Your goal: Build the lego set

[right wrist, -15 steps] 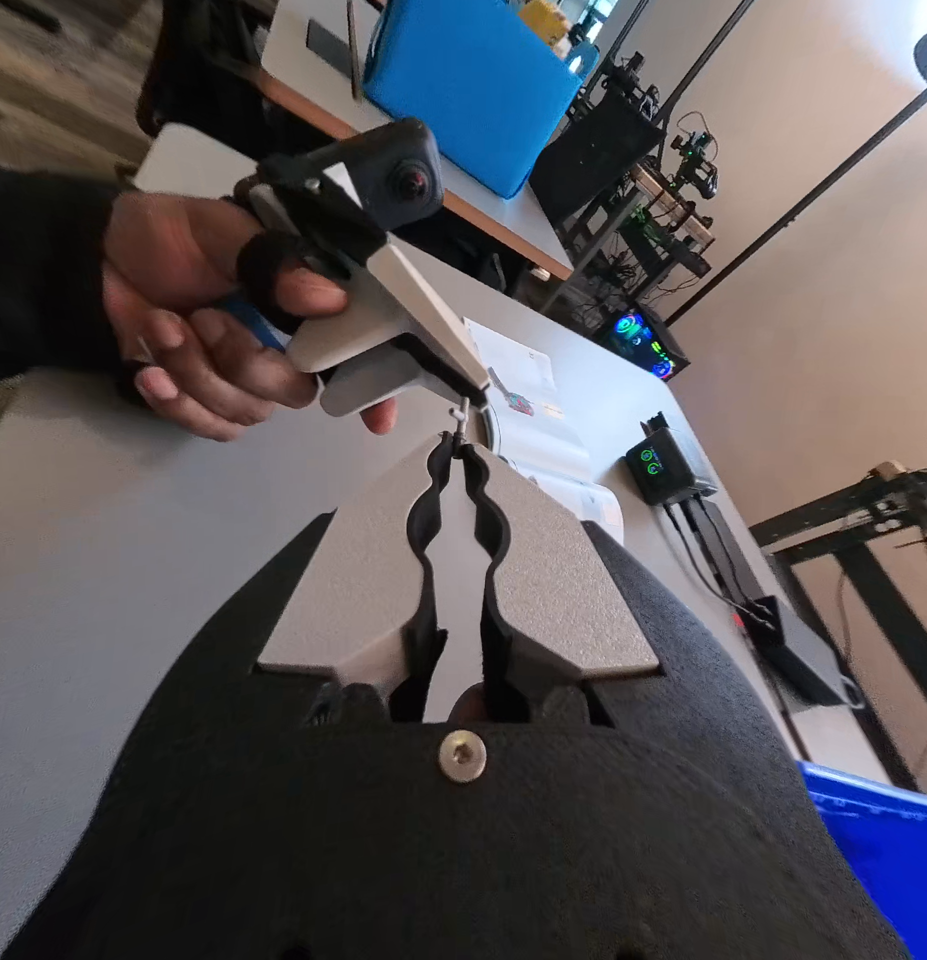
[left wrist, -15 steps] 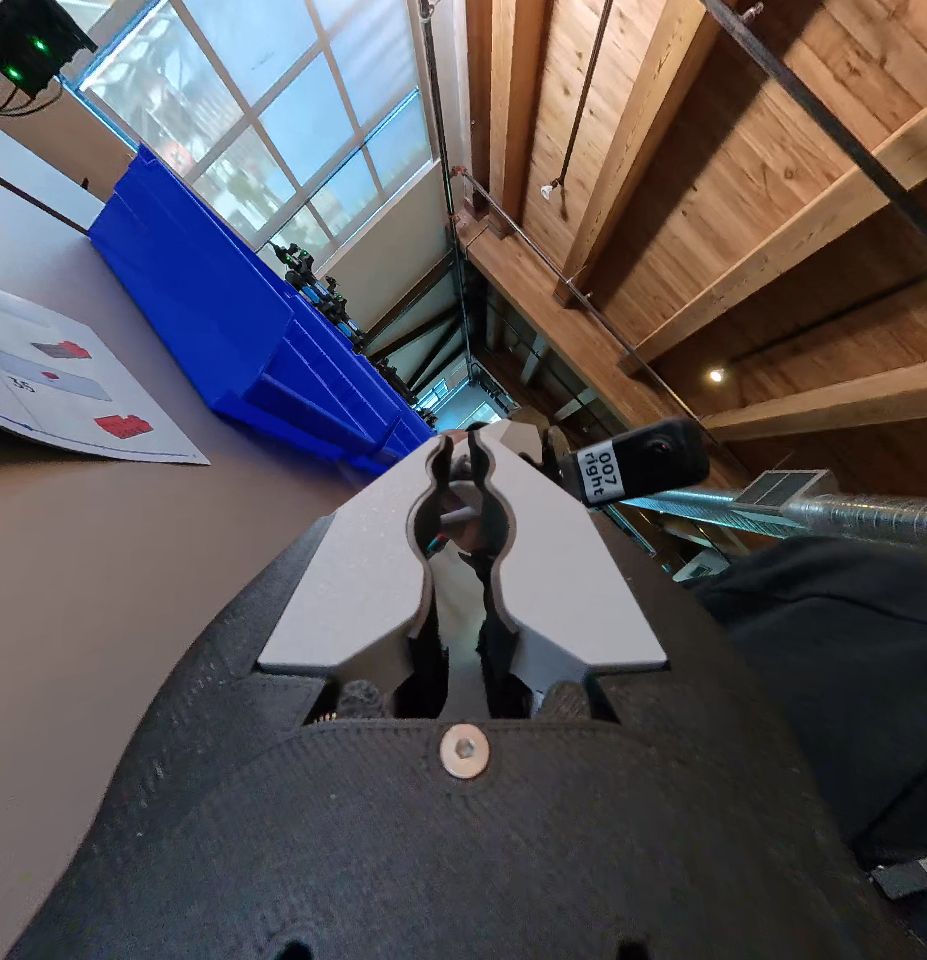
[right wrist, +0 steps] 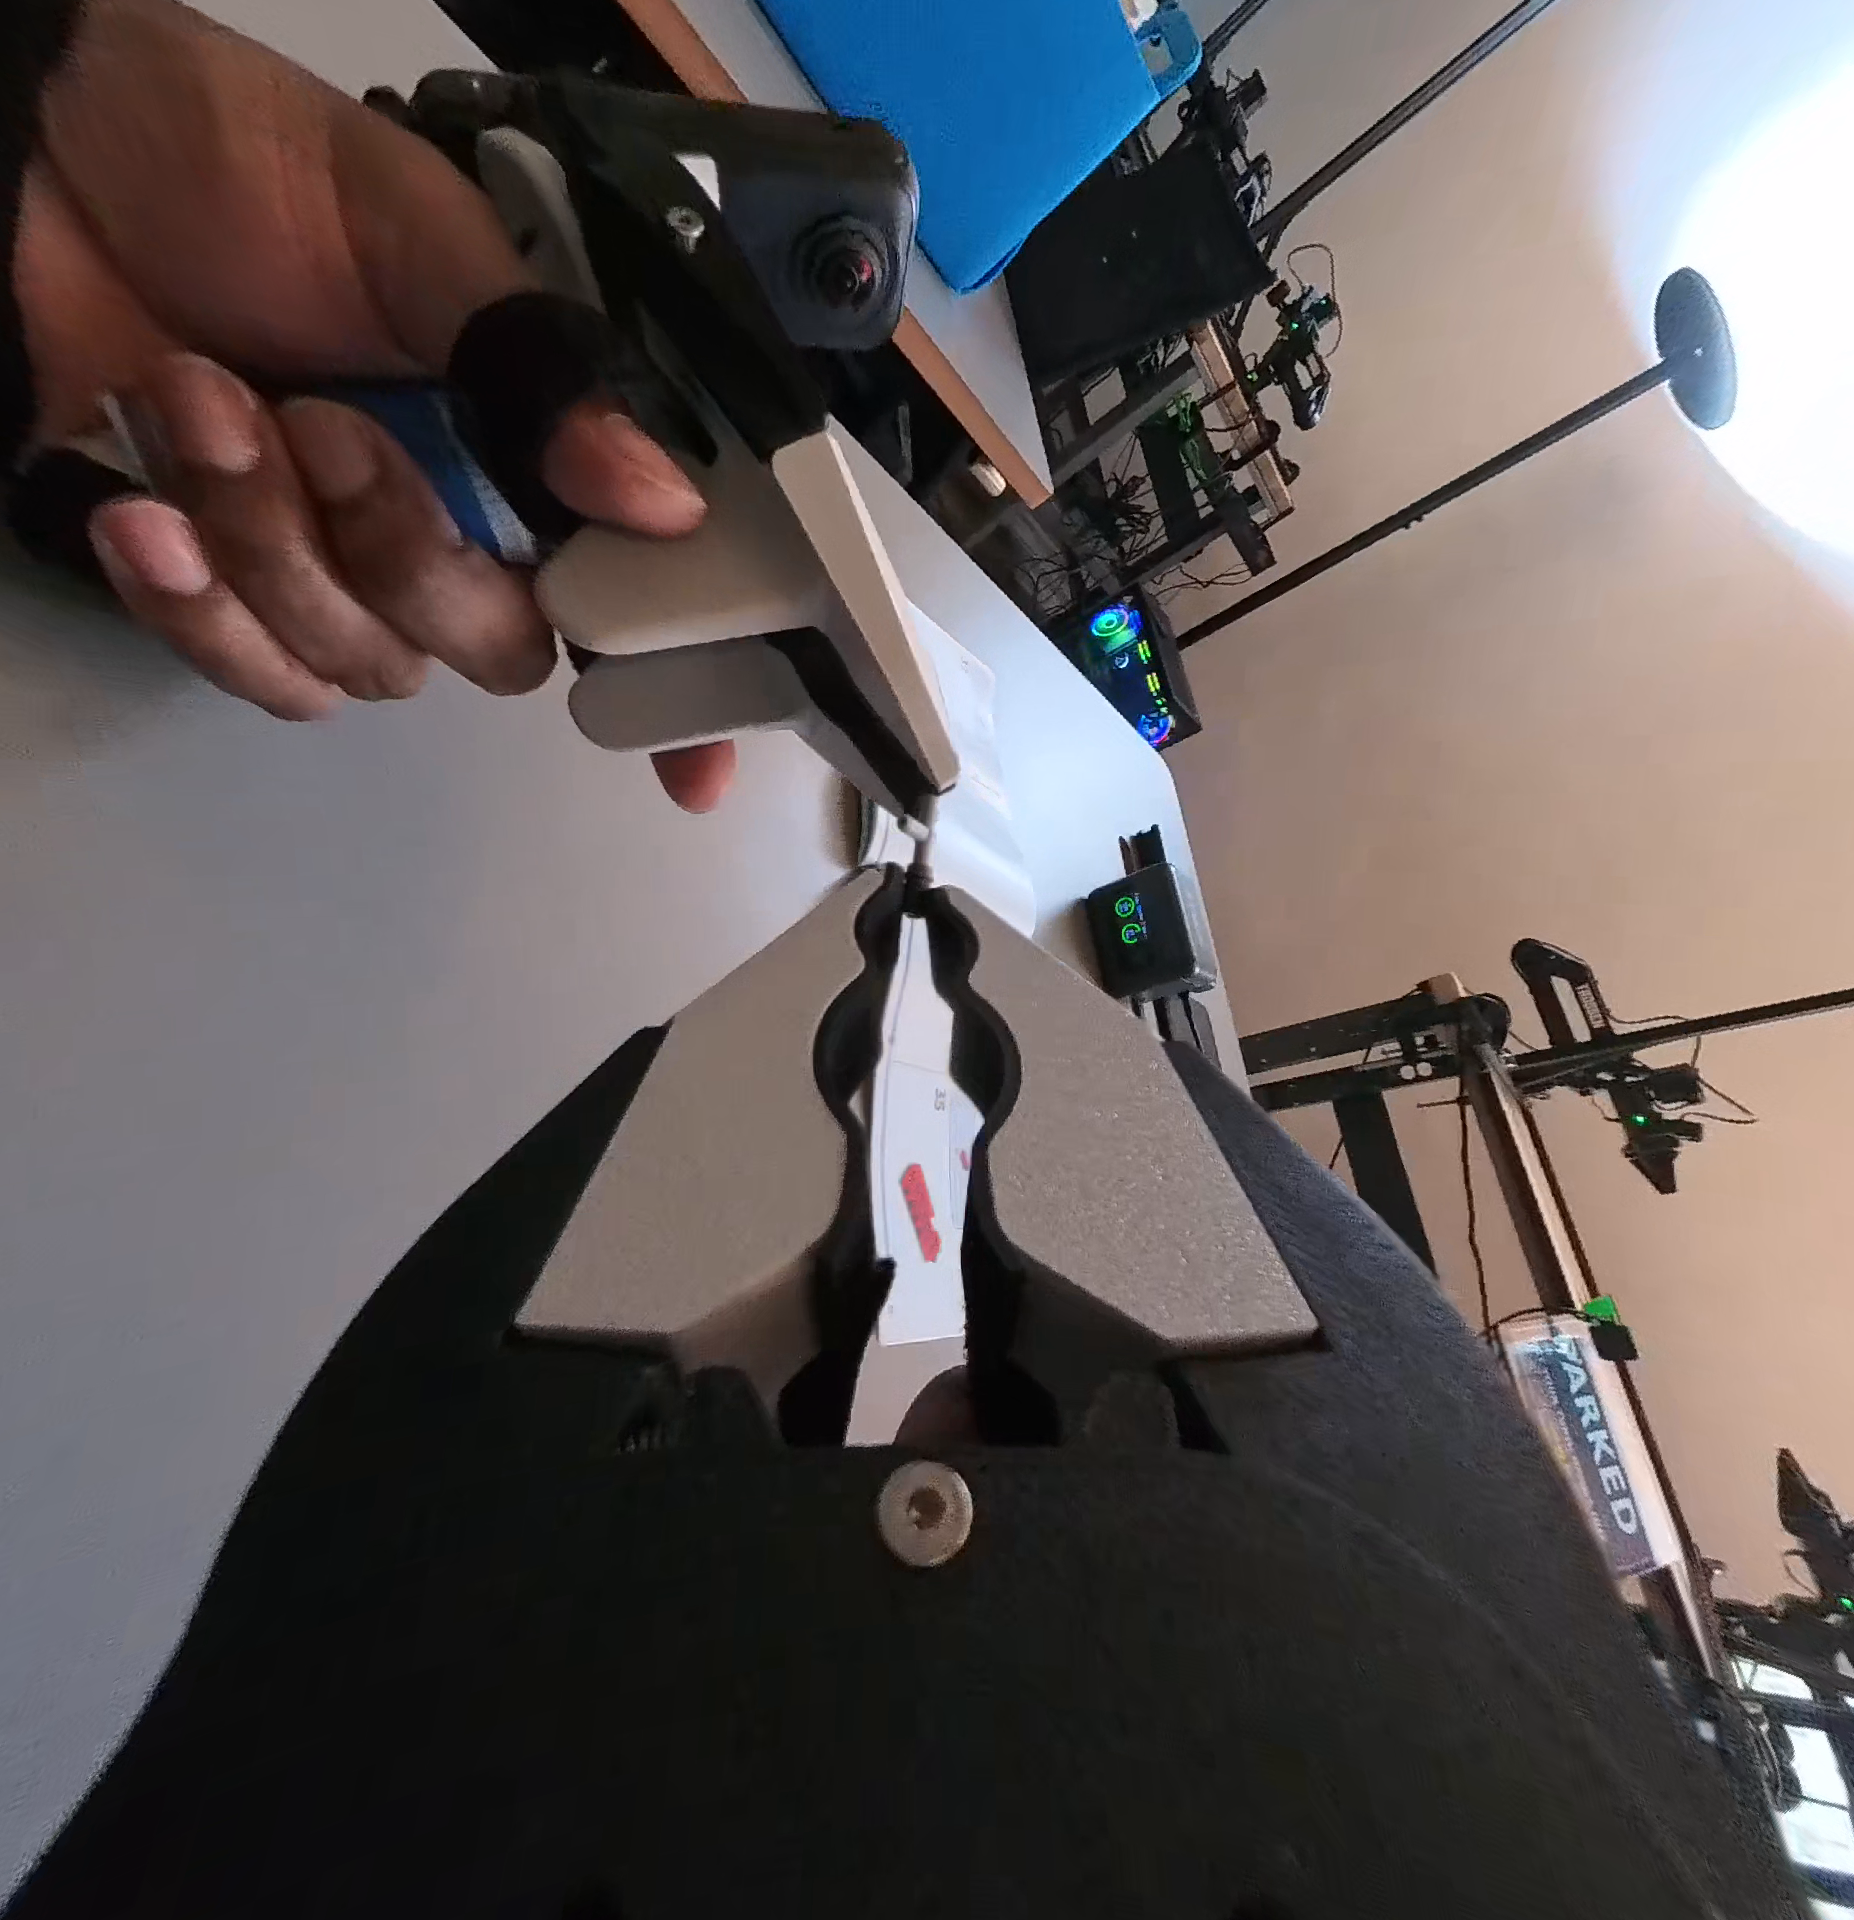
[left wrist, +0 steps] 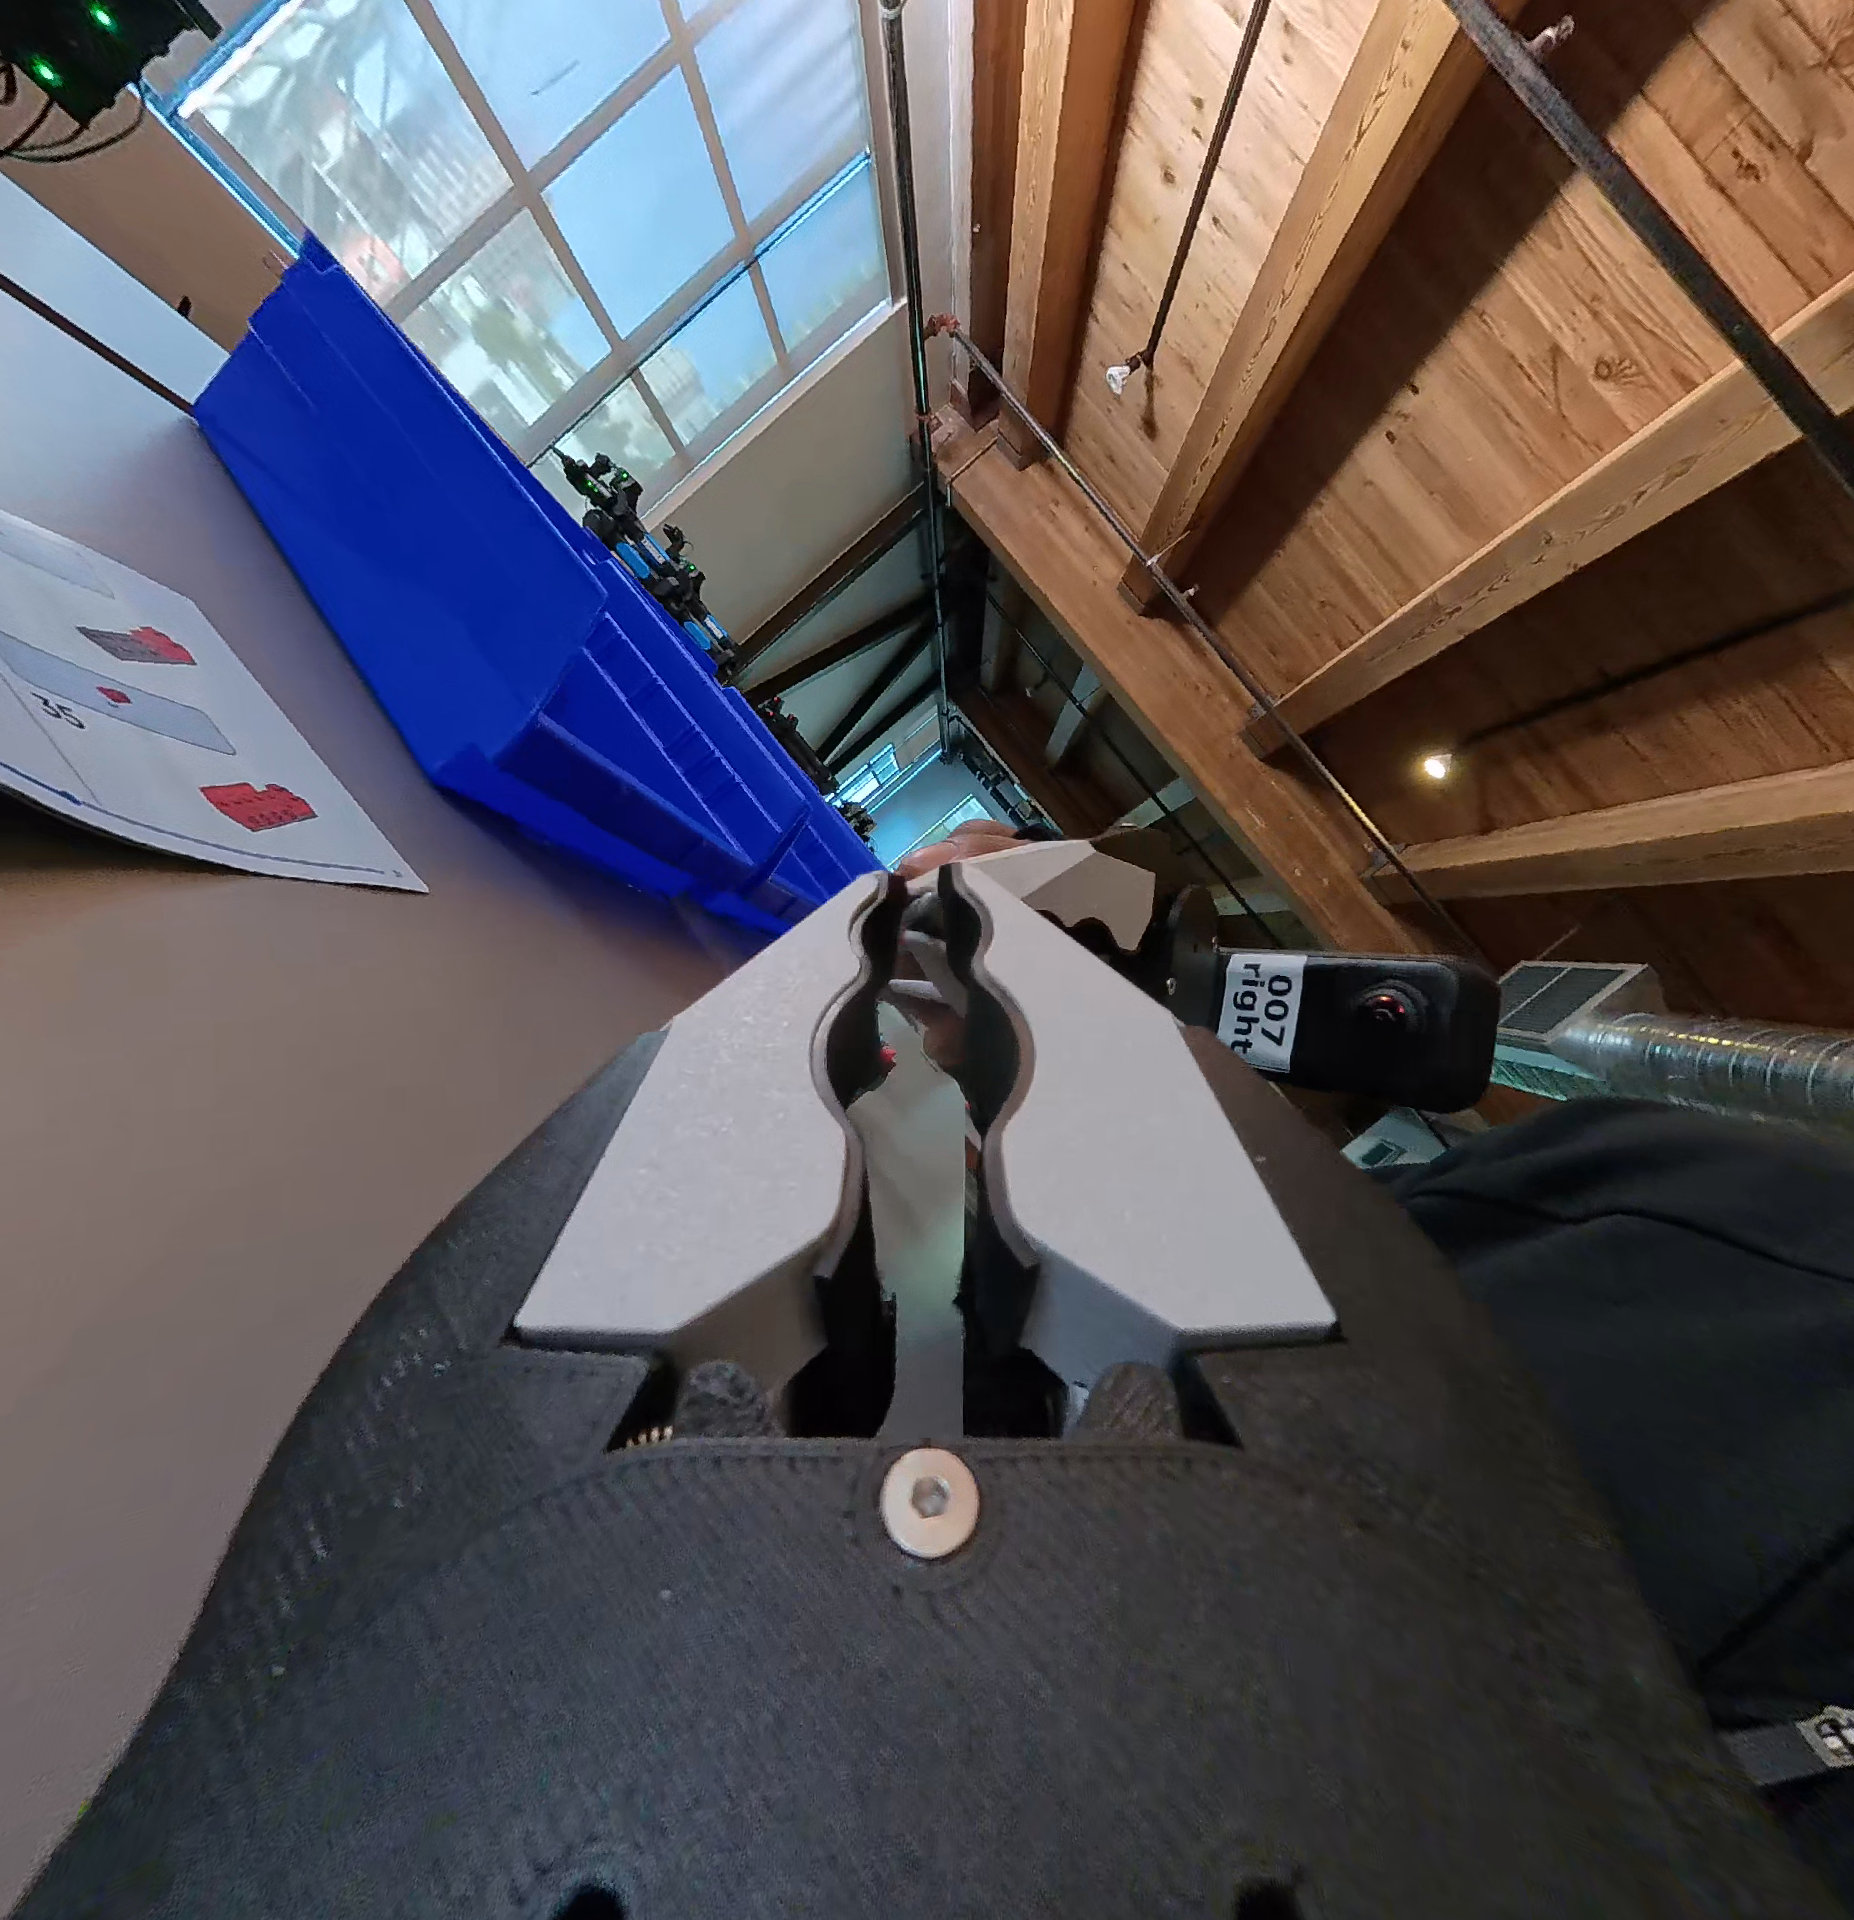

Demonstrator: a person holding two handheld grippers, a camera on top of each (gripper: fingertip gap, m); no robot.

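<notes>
Right gripper [right wrist: 915, 896] near, jaws pressed on tiny grey piece [right wrist: 918, 831]. Left gripper [right wrist: 907, 779] just beyond, pinching its other end, above table [right wrist: 279, 935] middle. Step: mating small parts mid-air. Next: careful aligned push. Booklet [left wrist: 164, 727] and blue bins [left wrist: 435, 582] toward far edge.

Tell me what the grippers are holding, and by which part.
A small grey piece, too small to identify: the left gripper pinches its upper end, the right gripper its lower end.
</notes>
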